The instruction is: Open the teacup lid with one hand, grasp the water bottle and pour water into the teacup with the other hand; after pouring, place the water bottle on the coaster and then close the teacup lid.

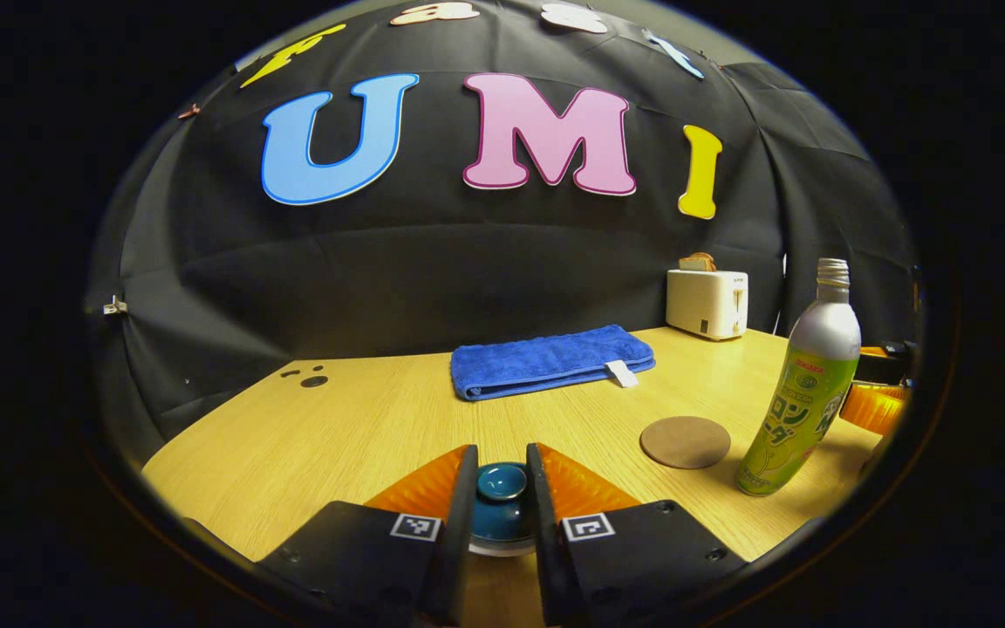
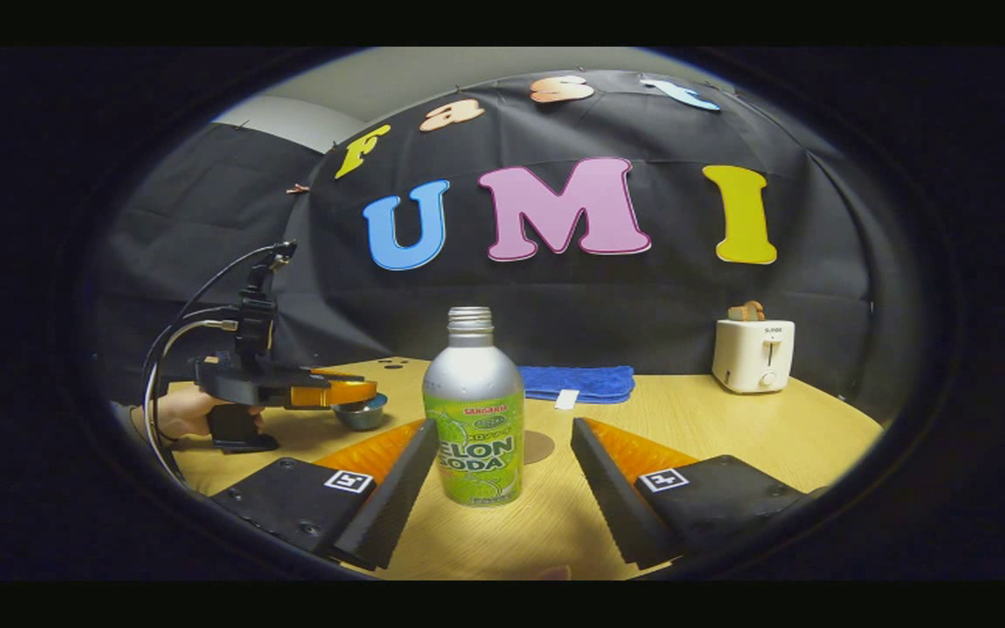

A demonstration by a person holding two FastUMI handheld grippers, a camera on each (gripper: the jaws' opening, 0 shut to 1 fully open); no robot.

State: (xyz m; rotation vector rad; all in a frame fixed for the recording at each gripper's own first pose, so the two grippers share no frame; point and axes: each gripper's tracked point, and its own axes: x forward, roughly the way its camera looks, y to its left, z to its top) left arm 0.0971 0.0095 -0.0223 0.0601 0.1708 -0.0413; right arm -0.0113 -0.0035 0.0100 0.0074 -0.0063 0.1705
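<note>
Left gripper view puts my left gripper [image 1: 502,475] low over the pale wooden table [image 1: 311,445], its two fingers standing close on either side of the dark blue glazed teacup lid [image 1: 502,497]. They look to be touching the lid's sides, but I cannot tell for certain that both press on it. A pale rim shows just under the lid, between the fingers.

To the right, the round brown coaster [image 1: 685,441] lies flat and bare, and just beside it stands the silver-topped, green-labelled water bottle [image 1: 803,392], upright and uncapped. Behind, a folded blue towel [image 1: 550,359] and a white toaster [image 1: 707,303] with a slice of bread in it sit near the wall.

From the right gripper view, my right gripper [image 2: 495,488] is spread wide, with the bottle [image 2: 474,419] standing between its fingers and touching neither. The coaster's edge [image 2: 542,447] peeks out just behind the bottle. Farther off at left, a hand [image 2: 178,413] holds the left gripper [image 2: 328,391] level over the teacup [image 2: 361,412].
</note>
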